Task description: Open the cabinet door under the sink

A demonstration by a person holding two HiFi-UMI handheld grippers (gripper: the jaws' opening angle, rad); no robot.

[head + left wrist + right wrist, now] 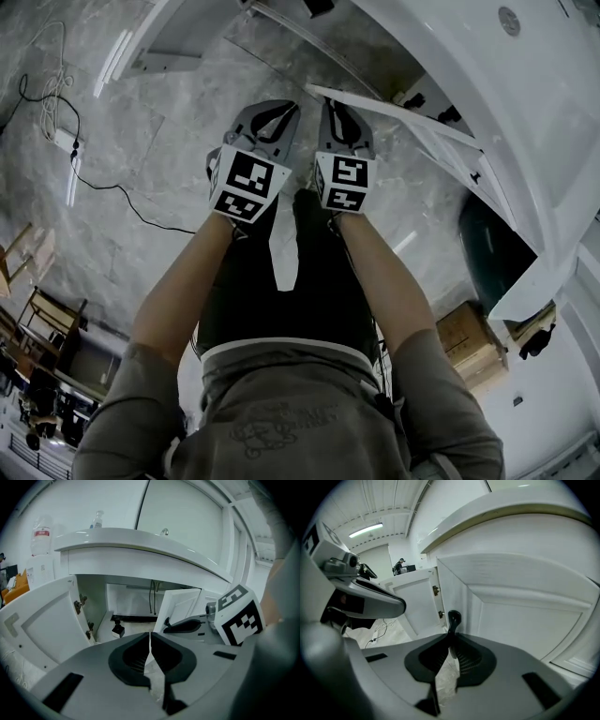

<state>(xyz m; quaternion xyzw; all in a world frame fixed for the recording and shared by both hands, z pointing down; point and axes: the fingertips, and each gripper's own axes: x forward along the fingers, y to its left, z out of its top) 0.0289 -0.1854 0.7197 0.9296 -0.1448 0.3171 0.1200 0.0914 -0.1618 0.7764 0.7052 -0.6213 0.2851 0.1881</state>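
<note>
1. Marble floor (187, 141) spreads below; the cabinet (131, 603) under the sink (140, 543) stands at 12 o'clock from both tongs.
2. Clenched on the black knob (453, 618), the right gripper (451, 638) holds the door (520, 620), which is already ajar, its panel running toward 3 o'clock.
3. Pinched closed on nothing, the left gripper (150, 635) sits at the right one's 9 o'clock.

The grey marbled tile floor (178, 131) bore a white power strip (66, 141) and thin black cable (122, 192) well left of the jaws of the left gripper (272, 112), and a brown cardboard box (469, 342) right of them.
</note>
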